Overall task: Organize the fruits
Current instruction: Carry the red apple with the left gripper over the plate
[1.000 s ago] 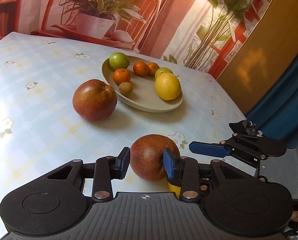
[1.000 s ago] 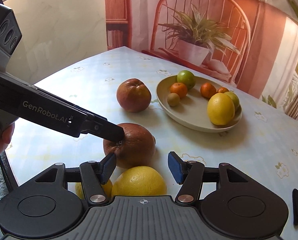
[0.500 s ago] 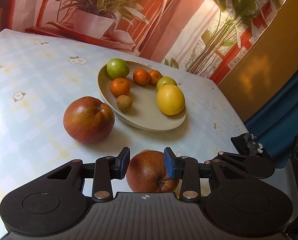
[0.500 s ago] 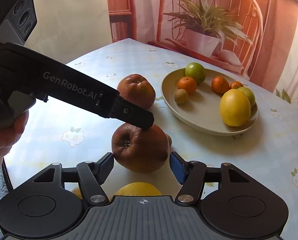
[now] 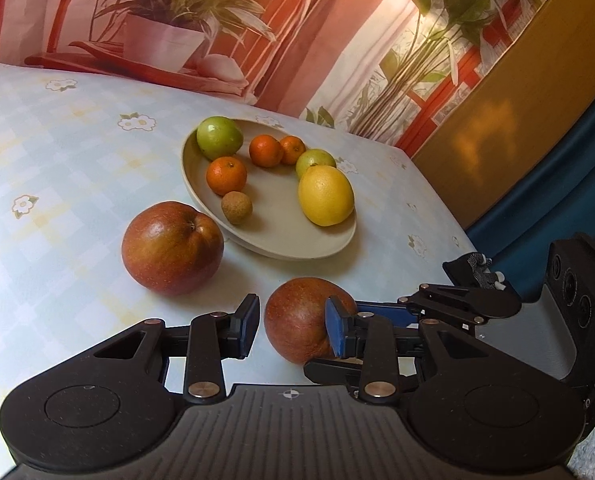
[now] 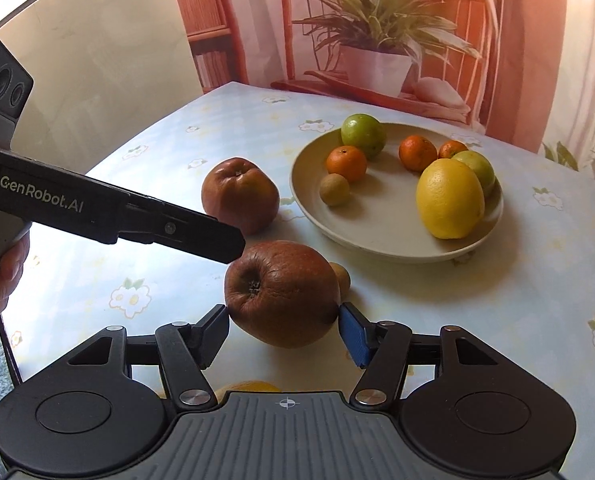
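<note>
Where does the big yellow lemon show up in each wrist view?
Left wrist: the lemon sits right of centre, at the plate's right edge.
Right wrist: the lemon is upper right, on the plate's right side.
Shared landmark: the green fruit at the plate's far left rim.

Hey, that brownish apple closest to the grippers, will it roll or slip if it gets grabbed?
The apple is round, its dimple facing sideways, so a nudge would probably roll it on the glossy table. Its skin looks dull and wrinkled, so likely grippy, perhaps soft. It fills the gap between the right fingers, so probably hefty.
</note>
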